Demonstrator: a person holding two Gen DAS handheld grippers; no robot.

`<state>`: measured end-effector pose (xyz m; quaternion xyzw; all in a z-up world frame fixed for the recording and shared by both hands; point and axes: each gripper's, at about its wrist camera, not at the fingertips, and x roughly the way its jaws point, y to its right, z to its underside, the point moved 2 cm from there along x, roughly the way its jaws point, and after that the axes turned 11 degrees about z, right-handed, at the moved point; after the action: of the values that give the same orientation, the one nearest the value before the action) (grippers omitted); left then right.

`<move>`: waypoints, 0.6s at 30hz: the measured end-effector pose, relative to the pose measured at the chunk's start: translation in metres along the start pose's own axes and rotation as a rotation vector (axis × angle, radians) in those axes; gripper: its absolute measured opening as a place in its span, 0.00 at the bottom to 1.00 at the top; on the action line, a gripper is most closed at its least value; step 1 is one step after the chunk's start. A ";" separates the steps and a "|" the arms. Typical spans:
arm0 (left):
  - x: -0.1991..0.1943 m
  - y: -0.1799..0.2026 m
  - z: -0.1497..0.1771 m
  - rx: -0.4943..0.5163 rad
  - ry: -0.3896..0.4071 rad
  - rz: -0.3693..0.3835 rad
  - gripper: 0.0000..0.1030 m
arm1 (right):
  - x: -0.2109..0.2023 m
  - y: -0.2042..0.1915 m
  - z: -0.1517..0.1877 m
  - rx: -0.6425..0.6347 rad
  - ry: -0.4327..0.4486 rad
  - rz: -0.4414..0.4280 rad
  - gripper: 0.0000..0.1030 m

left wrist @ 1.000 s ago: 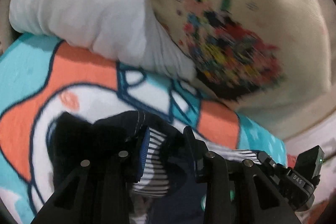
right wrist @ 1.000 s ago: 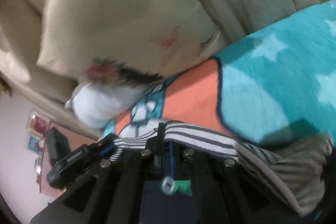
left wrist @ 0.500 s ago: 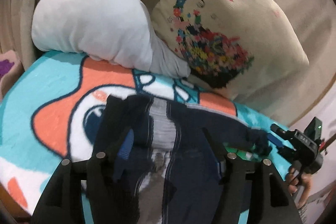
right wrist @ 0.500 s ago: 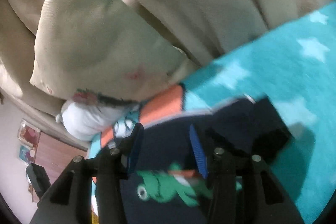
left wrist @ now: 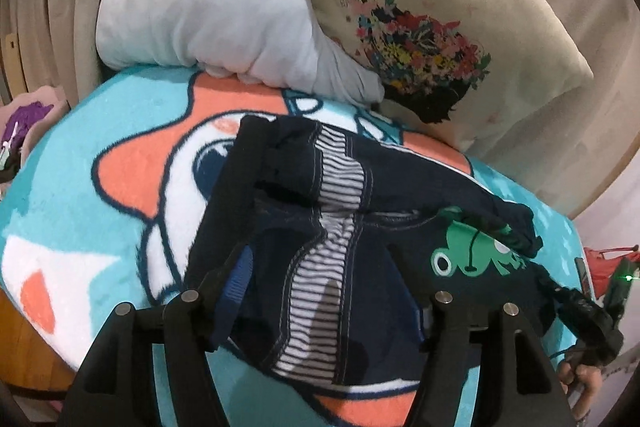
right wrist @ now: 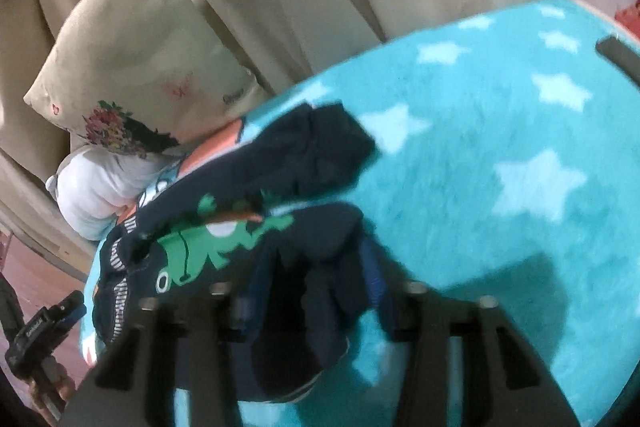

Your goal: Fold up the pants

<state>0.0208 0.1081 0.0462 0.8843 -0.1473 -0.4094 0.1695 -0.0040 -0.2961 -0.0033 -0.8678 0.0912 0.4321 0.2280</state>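
Dark navy pants (left wrist: 404, 187) lie rumpled on the turquoise blanket (left wrist: 80, 163), striped lining showing, green frog print to the right. My left claw (left wrist: 320, 263) gapes over them, gripping nothing. My right claw (right wrist: 312, 279) is closing around navy cloth. Behind: grey plush (left wrist: 208, 19), floral pillow (left wrist: 440, 11).

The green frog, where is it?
In the left wrist view the frog is printed on the dark pants, at their right side, lying on the blue blanket.

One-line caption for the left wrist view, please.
Open left hand-held gripper above navy frog-print pants lying rumpled on a turquoise cartoon blanket.
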 end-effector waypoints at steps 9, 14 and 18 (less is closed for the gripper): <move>-0.007 -0.021 0.000 -0.048 0.019 -0.064 0.67 | -0.026 0.007 -0.013 -0.011 0.120 0.209 0.14; 0.010 -0.015 0.007 0.004 -0.031 -0.111 0.67 | -0.060 -0.011 -0.005 -0.091 0.211 0.138 0.43; 0.014 -0.003 0.014 0.059 -0.031 -0.149 0.67 | -0.049 -0.045 0.002 -0.159 0.145 0.013 0.46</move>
<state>0.0189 0.1022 0.0269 0.8910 -0.0958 -0.4299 0.1104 -0.0193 -0.2577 0.0484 -0.9116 0.0784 0.3753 0.1483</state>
